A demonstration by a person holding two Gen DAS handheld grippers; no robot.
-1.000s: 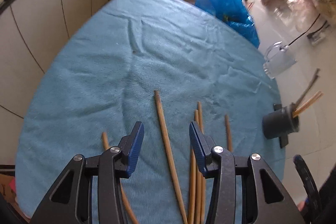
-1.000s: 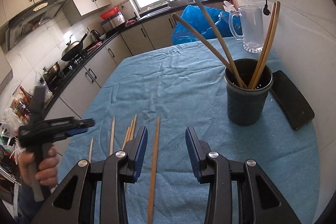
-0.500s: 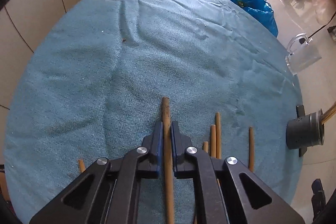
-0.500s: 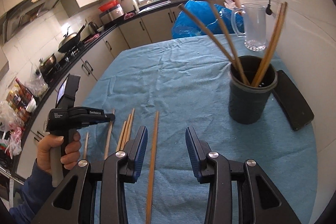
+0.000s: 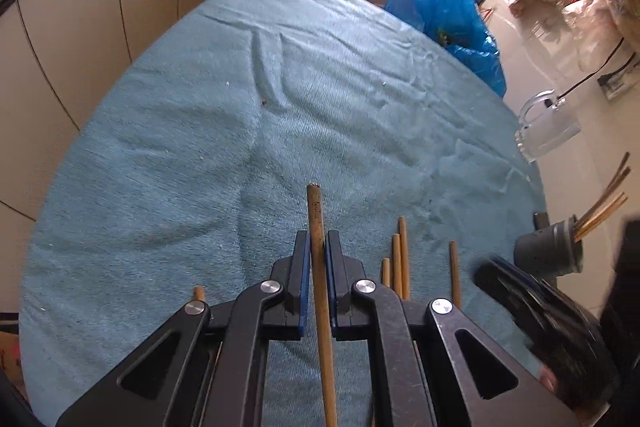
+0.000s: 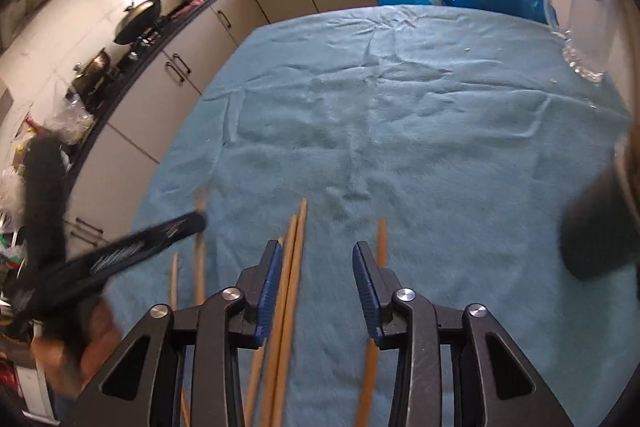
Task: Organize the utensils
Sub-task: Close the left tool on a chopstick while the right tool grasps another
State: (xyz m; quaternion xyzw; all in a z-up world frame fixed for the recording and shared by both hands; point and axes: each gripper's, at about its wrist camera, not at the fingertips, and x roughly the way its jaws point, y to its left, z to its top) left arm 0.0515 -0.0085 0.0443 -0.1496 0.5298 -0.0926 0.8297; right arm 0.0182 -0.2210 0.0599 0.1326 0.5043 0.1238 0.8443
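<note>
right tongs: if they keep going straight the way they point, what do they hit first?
Most likely the blue towel. The right tongs angle down, closing with bare cloth between the tips: paired chopsticks by the left pad, a single chopstick outside the right. Depth is unclear.

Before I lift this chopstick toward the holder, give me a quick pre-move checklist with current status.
1. Left gripper shut on chopstick: ok.
2. Grip centred along the stick: cannot tell, its rear end is out of view.
3. Holder upright on the blue cloth, with room: ok.
4. Right gripper empty: ok; its jaws are closing, loose chopsticks below.
5. Path to holder clear: not ok, right gripper sits between.
6. Glass mug clear of path: ok.
</note>
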